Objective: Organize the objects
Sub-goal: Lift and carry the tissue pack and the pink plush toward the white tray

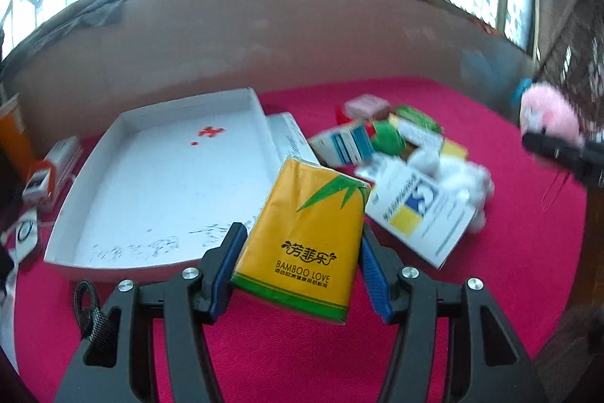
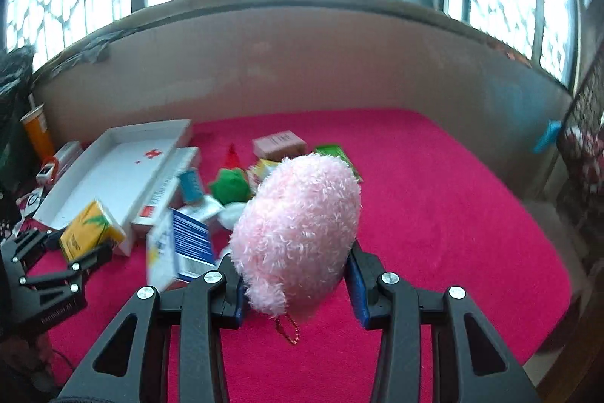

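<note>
Both sets of jaws are closed on something. A yellow tissue pack [image 1: 302, 237] is pinched between the jaws of the left gripper [image 1: 298, 270] and held above the red counter [image 1: 509, 252], just beside the near right corner of the white box [image 1: 162, 176]. A pink plush toy [image 2: 298, 233] is squeezed between the jaws of the right gripper [image 2: 294, 286], lifted over the counter, with a small chain dangling beneath it.

The sorting is judged to be at an early stage. Nothing is seen lying inside the white box; only a red cross mark and some handwriting are visible on its floor. A heap [image 1: 400, 153] is left on the counter beyond the tissue pack: several medicine cartons, a small pink box, a green plush, a white plush and green packets. A few items, among them an orange cup [image 1: 13, 135], are lined up to the left of the box. Where each thing is meant to go cannot be told.

"BAMBOO LOVE" is printed on the tissue pack under three Chinese characters and a green bamboo-leaf drawing; a smaller line of characters below is too fine to read. Printing on the blue-and-white cartons is blurred, and the handwriting in the box cannot be made out.
</note>
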Action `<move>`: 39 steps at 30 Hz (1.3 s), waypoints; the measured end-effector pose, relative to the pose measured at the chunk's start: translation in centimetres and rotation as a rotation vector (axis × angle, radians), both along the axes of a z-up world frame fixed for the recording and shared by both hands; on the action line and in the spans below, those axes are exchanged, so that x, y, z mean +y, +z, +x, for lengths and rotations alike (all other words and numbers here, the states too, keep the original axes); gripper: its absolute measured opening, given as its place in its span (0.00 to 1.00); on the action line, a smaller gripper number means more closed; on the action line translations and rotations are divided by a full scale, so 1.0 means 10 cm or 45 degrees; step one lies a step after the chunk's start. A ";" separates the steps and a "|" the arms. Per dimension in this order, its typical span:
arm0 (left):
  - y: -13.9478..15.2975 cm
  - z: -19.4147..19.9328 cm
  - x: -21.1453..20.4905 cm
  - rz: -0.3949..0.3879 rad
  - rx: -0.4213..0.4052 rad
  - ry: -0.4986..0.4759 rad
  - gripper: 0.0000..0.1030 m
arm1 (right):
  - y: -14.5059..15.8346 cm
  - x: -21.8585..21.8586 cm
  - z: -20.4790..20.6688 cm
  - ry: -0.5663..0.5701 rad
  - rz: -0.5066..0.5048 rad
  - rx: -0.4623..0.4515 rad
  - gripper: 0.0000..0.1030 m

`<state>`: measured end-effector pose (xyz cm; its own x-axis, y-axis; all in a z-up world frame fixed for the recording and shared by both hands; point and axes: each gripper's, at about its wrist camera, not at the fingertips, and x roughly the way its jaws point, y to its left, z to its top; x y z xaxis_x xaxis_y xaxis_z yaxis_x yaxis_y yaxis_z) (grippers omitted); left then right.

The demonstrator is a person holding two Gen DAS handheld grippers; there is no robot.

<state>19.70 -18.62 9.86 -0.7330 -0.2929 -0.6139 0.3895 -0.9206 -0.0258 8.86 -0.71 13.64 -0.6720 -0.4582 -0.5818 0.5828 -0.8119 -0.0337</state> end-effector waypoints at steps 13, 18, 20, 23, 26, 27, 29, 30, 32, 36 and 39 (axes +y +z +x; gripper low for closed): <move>-0.06 0.12 -0.16 0.061 -0.042 0.139 0.56 | -0.35 -0.25 0.07 -0.042 0.366 0.085 0.43; -0.02 0.18 -0.17 0.051 -0.038 0.146 0.56 | -0.39 -0.33 0.02 0.146 0.549 -0.030 0.43; -0.03 0.21 -0.19 0.053 -0.042 0.156 0.56 | -0.43 -0.39 0.18 0.273 0.661 -0.009 0.43; -0.02 0.25 -0.20 0.032 -0.042 0.172 0.56 | -0.52 -0.47 0.46 0.445 0.815 0.029 0.42; 0.01 0.29 -0.21 0.012 -0.035 0.184 0.56 | -0.63 -0.55 0.69 0.570 0.929 0.024 0.42; 0.01 0.31 -0.22 0.017 -0.031 0.186 0.56 | -0.66 -0.56 0.74 0.593 0.957 0.025 0.42; 0.02 0.33 -0.23 0.015 -0.025 0.195 0.56 | -0.72 -0.60 0.84 0.641 1.031 0.055 0.42; 0.02 0.35 -0.23 0.011 -0.021 0.198 0.56 | -0.75 -0.61 0.90 0.666 1.068 0.074 0.42; 0.03 0.37 -0.24 0.012 -0.019 0.201 0.56 | -0.75 -0.62 0.99 0.703 1.113 0.096 0.42; 0.03 0.40 -0.26 0.025 -0.001 0.208 0.56 | -0.71 -0.63 1.10 0.748 1.152 0.127 0.42; 0.03 0.42 -0.27 0.029 0.002 0.208 0.56 | -0.69 -0.64 1.16 0.763 1.147 0.124 0.42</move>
<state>23.87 -21.31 10.12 -0.6779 -0.3942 -0.6206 0.5337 -0.8444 -0.0467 20.45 -7.08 6.76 -0.5423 -0.1585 -0.8251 0.8390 -0.0500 -0.5419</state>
